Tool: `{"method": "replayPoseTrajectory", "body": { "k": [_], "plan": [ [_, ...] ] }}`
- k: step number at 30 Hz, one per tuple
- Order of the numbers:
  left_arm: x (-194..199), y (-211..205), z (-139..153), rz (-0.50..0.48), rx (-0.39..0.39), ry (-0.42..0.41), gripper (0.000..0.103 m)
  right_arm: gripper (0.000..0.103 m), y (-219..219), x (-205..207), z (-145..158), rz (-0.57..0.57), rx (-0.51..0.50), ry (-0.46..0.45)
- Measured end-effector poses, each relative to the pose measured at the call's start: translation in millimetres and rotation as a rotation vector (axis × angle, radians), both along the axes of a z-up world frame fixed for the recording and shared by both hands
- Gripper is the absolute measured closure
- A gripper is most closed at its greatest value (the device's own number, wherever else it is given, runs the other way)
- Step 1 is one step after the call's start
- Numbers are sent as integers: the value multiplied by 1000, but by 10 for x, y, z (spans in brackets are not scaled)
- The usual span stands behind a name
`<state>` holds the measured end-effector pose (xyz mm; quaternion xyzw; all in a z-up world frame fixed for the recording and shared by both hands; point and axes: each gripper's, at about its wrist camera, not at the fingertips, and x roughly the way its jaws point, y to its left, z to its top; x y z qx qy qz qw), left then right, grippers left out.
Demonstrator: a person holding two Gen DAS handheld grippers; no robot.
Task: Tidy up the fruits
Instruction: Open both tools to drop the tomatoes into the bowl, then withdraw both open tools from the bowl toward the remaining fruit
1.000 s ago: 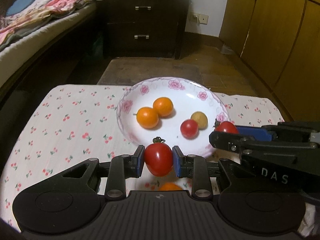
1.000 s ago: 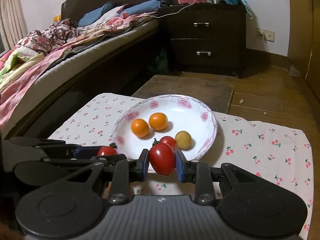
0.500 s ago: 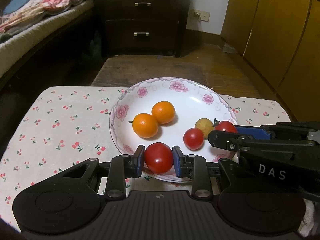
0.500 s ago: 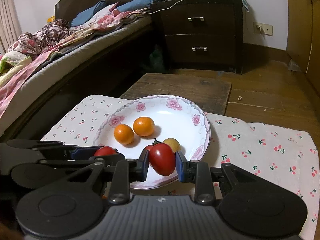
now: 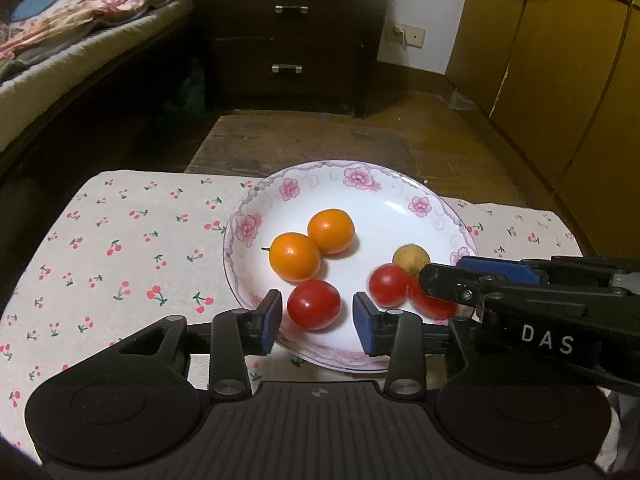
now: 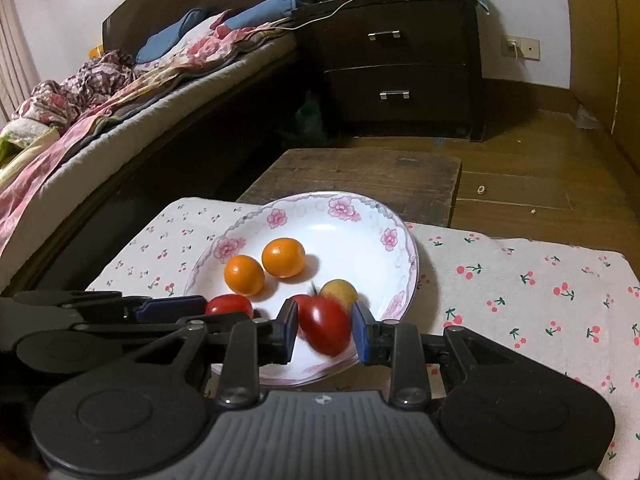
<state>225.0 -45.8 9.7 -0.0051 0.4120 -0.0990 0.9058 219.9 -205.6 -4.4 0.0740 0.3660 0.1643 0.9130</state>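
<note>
A white plate with pink flowers (image 5: 360, 168) holds two oranges (image 5: 295, 256) (image 5: 331, 231), a small red tomato (image 5: 387, 290) and a yellowish fruit (image 5: 411, 258). My left gripper (image 5: 318, 318) is at the plate's near rim and its jaws are opening. A red tomato (image 5: 314, 304) lies on the plate between the blue pads, with a gap on each side. My right gripper (image 6: 325, 330) is shut on another red tomato (image 6: 324, 326), tilted and blurred, just above the plate's near right part (image 6: 348, 204). Each view shows the other gripper's fingers (image 5: 452, 286) from the side.
The plate sits on a cherry-print cloth (image 5: 120, 248) over a low wooden table (image 5: 304, 140). Beyond it stands a dark nightstand (image 5: 288, 40). A bed with bedding (image 5: 60, 60) runs along the left and wooden cupboards (image 5: 560, 80) along the right.
Both grippers moved forward over the plate with their tomatoes. The left jaws then spread and let their tomato rest on the plate. The right gripper still holds its tomato.
</note>
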Motion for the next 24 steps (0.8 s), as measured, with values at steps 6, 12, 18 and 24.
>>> {"method": "replayPoseTrajectory", "body": {
  "k": [6, 12, 18, 24],
  "plan": [
    [-16, 2, 24, 3, 1, -5, 53, 59, -7, -5, 12, -2, 6, -2],
    [-50, 24, 78, 8, 0, -14, 52, 58, 9, -42, 47, 1, 7, -7],
    [-131, 51, 154, 8, 6, -24, 50, 55, 10, -121, 99, 10, 9, -12],
    [-271, 67, 192, -1, 15, -26, 48, 54, 14, -214, 128, 24, 4, -4]
  ]
}}
